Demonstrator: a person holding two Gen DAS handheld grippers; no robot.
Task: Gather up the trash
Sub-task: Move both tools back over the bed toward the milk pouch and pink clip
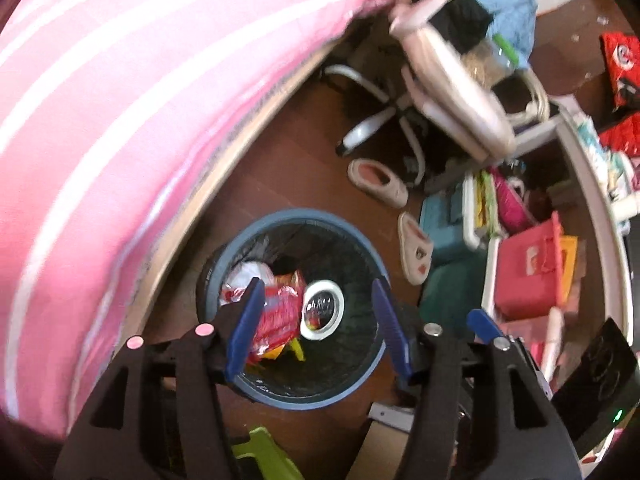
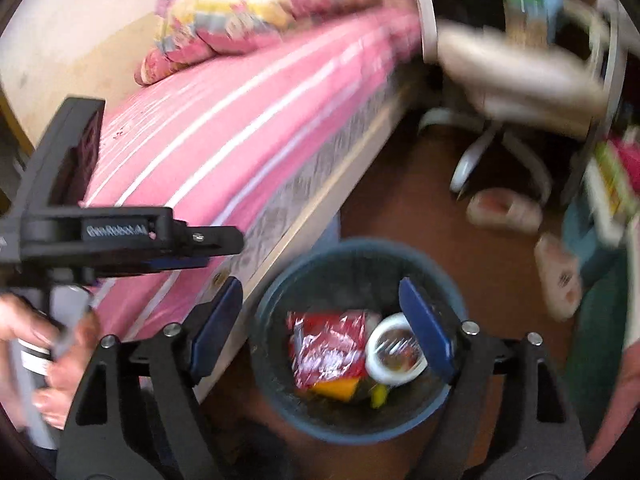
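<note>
Both grippers, left gripper [image 1: 318,286] and right gripper [image 2: 322,318], hang jaws apart and empty directly above the blue bin [image 1: 362,390], where the red wrapper [image 1: 276,316] and tape roll [image 1: 322,312] lie side by side below, neither hand clearly nearer.

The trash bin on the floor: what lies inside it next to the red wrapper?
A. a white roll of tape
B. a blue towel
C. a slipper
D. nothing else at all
A: inside the trash bin a white roll of tape lies right beside the red wrapper; the right wrist view shows the same pair, while the slippers stay on the floor outside.
</note>
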